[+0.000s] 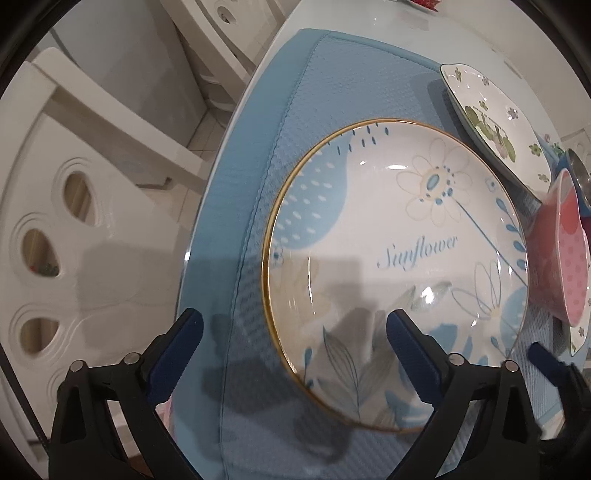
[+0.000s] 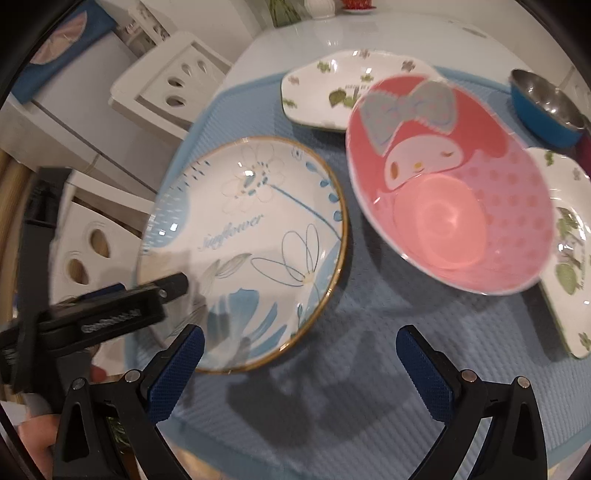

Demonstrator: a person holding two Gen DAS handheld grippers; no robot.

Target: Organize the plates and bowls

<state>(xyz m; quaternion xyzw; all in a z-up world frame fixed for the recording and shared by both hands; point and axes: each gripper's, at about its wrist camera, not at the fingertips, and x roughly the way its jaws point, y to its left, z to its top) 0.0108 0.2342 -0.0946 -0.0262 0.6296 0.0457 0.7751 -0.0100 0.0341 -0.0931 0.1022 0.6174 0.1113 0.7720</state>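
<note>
A round "Sunflower" plate (image 1: 399, 229) with a gold rim lies on the blue mat (image 1: 332, 92); it also shows in the right wrist view (image 2: 251, 236). My left gripper (image 1: 295, 332) is open, its fingers straddling the plate's near-left rim just above it. A pink bowl (image 2: 454, 206) with a cartoon face sits right of the plate, partly over a square floral plate (image 2: 325, 92). A second floral plate (image 2: 569, 258) lies at the right. My right gripper (image 2: 301, 350) is open and empty above the mat, near the round plate's front edge.
A blue-and-steel bowl (image 2: 546, 107) stands at the back right of the mat. White chairs (image 1: 74, 240) stand beside the table's left edge. The white tabletop (image 2: 369, 33) extends beyond the mat. The left gripper's body (image 2: 110, 314) reaches in from the left in the right wrist view.
</note>
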